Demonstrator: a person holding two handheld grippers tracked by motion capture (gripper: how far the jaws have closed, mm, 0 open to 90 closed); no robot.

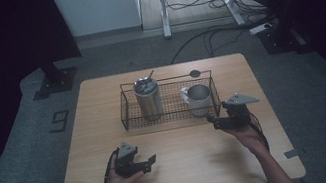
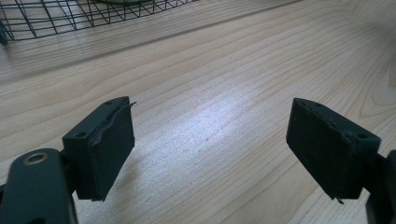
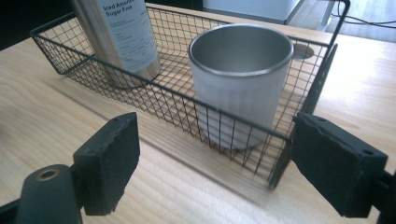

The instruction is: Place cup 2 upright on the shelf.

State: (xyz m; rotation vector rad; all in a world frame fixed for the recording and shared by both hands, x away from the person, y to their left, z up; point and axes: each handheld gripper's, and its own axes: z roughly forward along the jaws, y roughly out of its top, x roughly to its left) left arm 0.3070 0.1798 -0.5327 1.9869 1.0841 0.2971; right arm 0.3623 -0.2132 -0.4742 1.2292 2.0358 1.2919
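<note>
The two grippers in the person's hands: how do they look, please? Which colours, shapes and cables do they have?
Both are black. The left gripper and the right gripper each carry a grey three-cornered plate on top and trail a black cable along the forearm. The jaws end in flat, dark rectangular pads with worn edges. The forearms are bare; no sleeves show.

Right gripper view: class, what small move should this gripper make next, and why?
Probably ease the right gripper forward and up over the wire basket near rim toward the white mug: its jaws stand apart and empty, and the mug sits straight ahead inside the basket.
</note>
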